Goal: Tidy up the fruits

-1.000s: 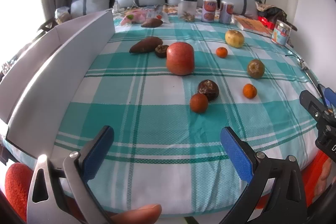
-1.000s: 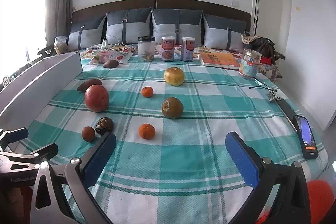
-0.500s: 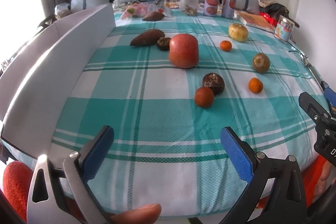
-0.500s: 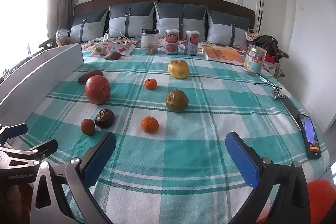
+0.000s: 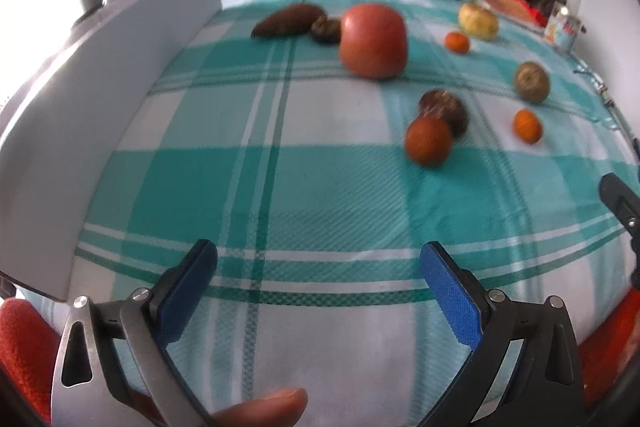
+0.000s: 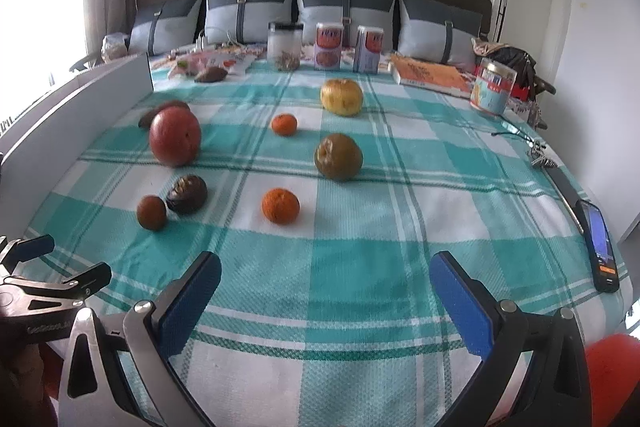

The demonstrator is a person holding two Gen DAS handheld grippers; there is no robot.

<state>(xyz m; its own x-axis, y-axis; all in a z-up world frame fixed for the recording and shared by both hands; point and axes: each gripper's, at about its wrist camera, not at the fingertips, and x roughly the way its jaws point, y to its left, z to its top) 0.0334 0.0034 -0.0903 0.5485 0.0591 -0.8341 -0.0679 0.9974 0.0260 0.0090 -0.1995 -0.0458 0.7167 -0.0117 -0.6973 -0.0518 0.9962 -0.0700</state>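
Observation:
Fruits lie spread on a teal checked bedspread (image 6: 360, 247). A big red fruit (image 5: 373, 41) (image 6: 175, 136) sits at the left, with a long brown one (image 5: 289, 20) behind it. A small brown fruit (image 5: 428, 141) (image 6: 151, 212) touches a dark wrinkled one (image 6: 187, 188). Two tangerines (image 6: 280, 205) (image 6: 284, 124), a green-brown fruit (image 6: 338, 156) and a yellow one (image 6: 341, 97) lie further right. My left gripper (image 5: 318, 291) and right gripper (image 6: 325, 297) are open and empty, low over the near edge of the bed.
A white board (image 5: 100, 99) stands along the bed's left side. Jars and cans (image 6: 329, 46), a book (image 6: 430, 77) and pillows (image 6: 344, 11) line the far end. A tin (image 6: 493, 89), keys (image 6: 540, 155) and a phone (image 6: 600, 245) lie at the right edge.
Both grippers have moved forward over the bed, so the fruits look nearer. The left view has tilted down and is blurred. Both stay open.

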